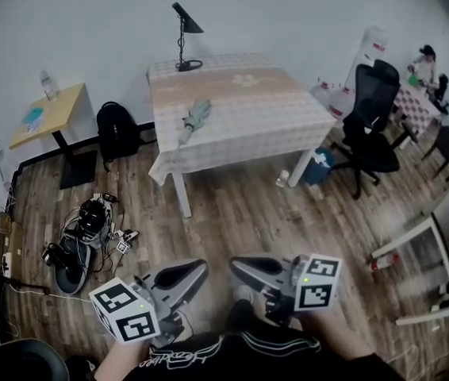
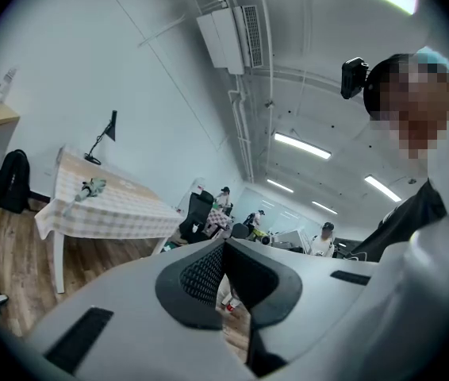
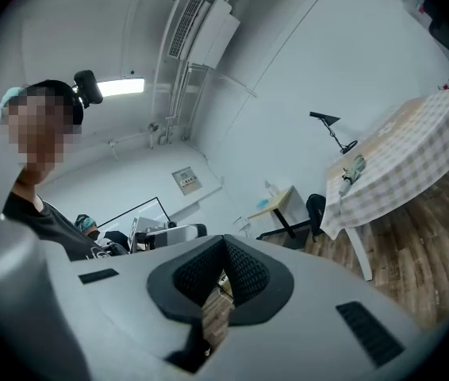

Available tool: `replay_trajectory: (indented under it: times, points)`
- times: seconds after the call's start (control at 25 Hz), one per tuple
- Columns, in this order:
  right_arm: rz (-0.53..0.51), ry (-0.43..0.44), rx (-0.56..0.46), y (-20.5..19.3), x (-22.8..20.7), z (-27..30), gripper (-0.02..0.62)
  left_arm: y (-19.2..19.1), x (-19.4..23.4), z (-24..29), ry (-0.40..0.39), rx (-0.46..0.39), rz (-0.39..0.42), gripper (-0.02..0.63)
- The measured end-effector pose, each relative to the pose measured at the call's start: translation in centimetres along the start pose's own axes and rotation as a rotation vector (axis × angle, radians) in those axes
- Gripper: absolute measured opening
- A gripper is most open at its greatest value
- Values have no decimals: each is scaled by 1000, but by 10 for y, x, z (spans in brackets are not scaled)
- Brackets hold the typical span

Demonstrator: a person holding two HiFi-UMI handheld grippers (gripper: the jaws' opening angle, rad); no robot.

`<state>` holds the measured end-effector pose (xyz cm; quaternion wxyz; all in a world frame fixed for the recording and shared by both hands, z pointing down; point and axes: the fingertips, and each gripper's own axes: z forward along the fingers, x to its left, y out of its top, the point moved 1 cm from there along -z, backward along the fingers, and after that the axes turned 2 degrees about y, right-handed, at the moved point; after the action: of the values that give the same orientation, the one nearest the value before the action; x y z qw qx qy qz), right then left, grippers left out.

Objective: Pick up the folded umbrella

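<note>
Wood floor (image 1: 248,213) fills most of the head view. A table (image 1: 264,109) with a checked cloth stands far-centre, well apart from the person. There is an office chair (image 1: 371,109) to its right, a black backpack (image 1: 117,129) on the floor to its left and a desk lamp (image 1: 183,38) at its far left corner. The umbrella (image 1: 195,119) lies folded on the cloth near the table's left edge, lengthwise near-to-far, with nothing touching it. Both gripper views show it small and far off. The left gripper (image 1: 197,270) and right gripper (image 1: 240,265) are held low and near, close to the body and roughly level. Each has its jaws pressed together at the tips with nothing between them. The step in hand looks like the approach, with no reach begun. To do it well, walk up to the near left corner of the table and spread one gripper's jaws before arriving. Come in across the umbrella's narrow width at mid-length, not along it. Loose fabric will likely squash, so seat the pads low around the whole bundle, close firmly and lift straight up. Watch for the cloth dragging along.
</note>
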<state>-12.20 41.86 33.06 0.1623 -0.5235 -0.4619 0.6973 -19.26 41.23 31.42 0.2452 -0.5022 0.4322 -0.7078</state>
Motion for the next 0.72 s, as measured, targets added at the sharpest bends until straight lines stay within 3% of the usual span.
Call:
replay_trajectory:
  times: [0.28, 0.72]
  points:
    - [22, 6, 4, 28, -48, -8, 11, 16, 25, 49, 26, 17, -12, -3]
    - [5, 10, 6, 105, -145, -27, 11, 63, 68, 156, 29, 18, -10, -3]
